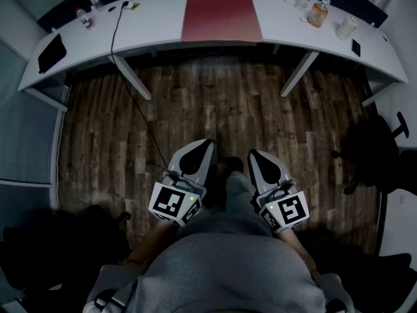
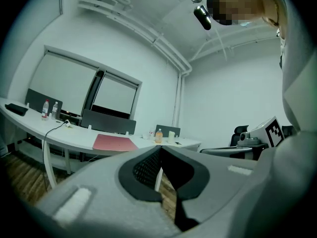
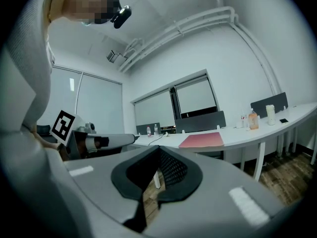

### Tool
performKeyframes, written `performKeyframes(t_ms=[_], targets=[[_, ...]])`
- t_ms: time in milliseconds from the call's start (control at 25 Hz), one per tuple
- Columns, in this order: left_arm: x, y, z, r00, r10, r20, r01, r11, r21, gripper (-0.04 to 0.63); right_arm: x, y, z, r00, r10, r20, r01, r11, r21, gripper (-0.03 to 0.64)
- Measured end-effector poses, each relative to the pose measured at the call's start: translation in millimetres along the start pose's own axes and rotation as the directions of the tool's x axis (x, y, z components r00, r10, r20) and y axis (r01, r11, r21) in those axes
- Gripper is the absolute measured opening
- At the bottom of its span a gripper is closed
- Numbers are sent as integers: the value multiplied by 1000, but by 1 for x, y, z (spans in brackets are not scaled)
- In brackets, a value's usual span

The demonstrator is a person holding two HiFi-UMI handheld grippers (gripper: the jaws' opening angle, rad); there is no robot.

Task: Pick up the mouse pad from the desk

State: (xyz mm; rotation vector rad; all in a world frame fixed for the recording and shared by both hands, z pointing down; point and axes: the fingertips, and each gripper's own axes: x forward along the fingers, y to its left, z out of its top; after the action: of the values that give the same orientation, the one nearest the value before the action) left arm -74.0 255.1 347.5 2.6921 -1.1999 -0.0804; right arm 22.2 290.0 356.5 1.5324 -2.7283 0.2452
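A red mouse pad (image 1: 221, 18) lies flat on the long white desk (image 1: 150, 25), well ahead of me; it also shows as a red mouse pad (image 2: 114, 143) in the left gripper view and a red mouse pad (image 3: 202, 140) in the right one. My left gripper (image 1: 206, 143) and right gripper (image 1: 253, 155) hang side by side over the wooden floor, close to my body, far short of the desk. Both point level toward the desk, jaws shut with nothing between them.
On the desk: a black tablet (image 1: 52, 52) at the left end, water bottles (image 1: 83, 18), a cable (image 1: 116, 38) trailing to the floor, an orange bottle (image 1: 317, 15), a cup (image 1: 346, 26), a phone (image 1: 356, 47). A black office chair (image 1: 374, 152) stands at right.
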Motion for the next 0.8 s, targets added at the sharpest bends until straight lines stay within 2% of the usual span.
performKeyframes(t_ms=[200,560,800], targets=[[31,16,5,1000,24,2,-24,999,22,0,26,-29,-5,1000,22,-21,-21,998,53,2],[106,59,32,996,81,28,-83,995,50,0,91,-96,32,997,67,28,-68,997,36,2],[152,80,49,992,110,67,-113,992,49,0,125,-131,50,994,103,27,-104,994,28,2]])
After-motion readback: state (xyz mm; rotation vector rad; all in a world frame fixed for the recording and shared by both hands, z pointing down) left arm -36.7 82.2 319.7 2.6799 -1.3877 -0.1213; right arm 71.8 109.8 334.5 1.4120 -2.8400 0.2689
